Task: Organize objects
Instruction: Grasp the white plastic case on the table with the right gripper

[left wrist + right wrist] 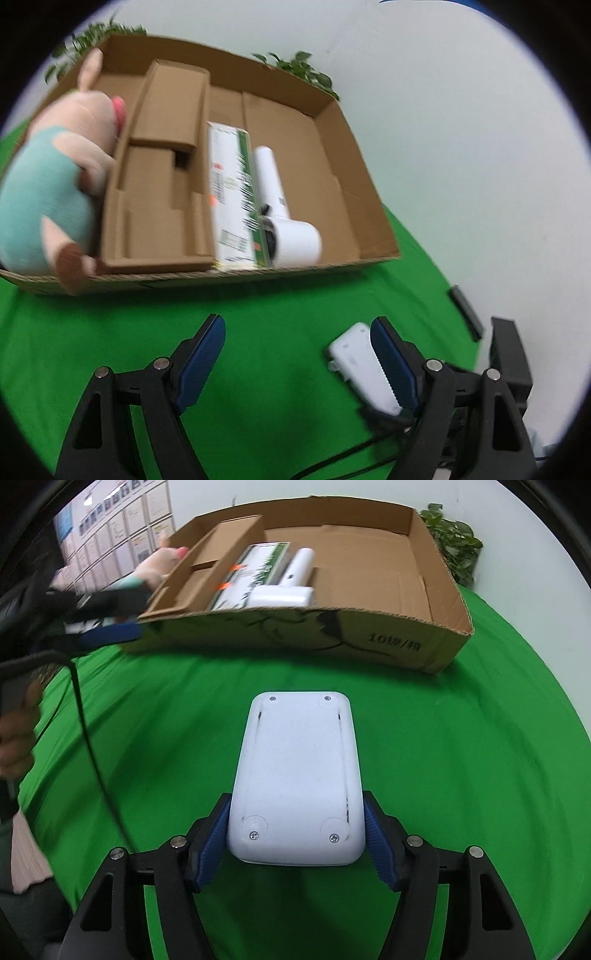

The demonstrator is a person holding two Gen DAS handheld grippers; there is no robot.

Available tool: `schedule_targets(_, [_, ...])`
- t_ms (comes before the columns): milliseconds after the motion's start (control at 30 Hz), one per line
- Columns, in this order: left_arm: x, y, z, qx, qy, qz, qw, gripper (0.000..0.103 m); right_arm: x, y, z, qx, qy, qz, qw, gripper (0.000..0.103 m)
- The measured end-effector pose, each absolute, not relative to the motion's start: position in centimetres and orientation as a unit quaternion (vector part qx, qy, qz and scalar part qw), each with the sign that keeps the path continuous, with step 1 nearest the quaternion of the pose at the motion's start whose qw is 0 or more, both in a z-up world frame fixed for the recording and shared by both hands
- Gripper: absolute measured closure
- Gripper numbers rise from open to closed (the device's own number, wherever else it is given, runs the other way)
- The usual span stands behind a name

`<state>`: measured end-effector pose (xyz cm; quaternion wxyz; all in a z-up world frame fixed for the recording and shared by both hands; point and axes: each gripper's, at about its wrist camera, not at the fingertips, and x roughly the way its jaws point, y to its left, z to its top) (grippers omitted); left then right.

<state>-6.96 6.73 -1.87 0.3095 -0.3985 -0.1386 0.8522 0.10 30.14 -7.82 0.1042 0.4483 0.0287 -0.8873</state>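
Our right claw (297,843) is clamped on a white rounded plastic device (295,775), screwed underside up, held above the green-covered desk (443,757) in front of the open brown cardboard box (369,638). Our left claw (297,354) stands apart with nothing between its pads. In the box lie a white-and-green carton (231,195), a white handheld dryer (284,218) touching it, and a pink plush pig in teal (51,173) at its left end.

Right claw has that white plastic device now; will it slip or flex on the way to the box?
The white rounded plastic device looks rigid, so flexing seems unlikely. Its smooth, curved sides could slip, though the right claw has ribbed blue pads.
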Motion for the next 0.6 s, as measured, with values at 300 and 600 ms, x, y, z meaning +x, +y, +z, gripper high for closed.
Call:
schedule_targets(300, [-7.3, 13.0, -5.2, -0.496, -0.156, 0.755, 0.4, 0.024, 2.2, 29.4, -7.6, 0.44, 0.033, -0.888, 0.13, 0.039])
schedule_targets(600, [-6.8, 13.8, -7.5, -0.532, -0.226, 0.7, 0.42, 0.026, 1.8, 31.4, -7.3, 0.444, -0.053, -0.882, 0.147, 0.039])
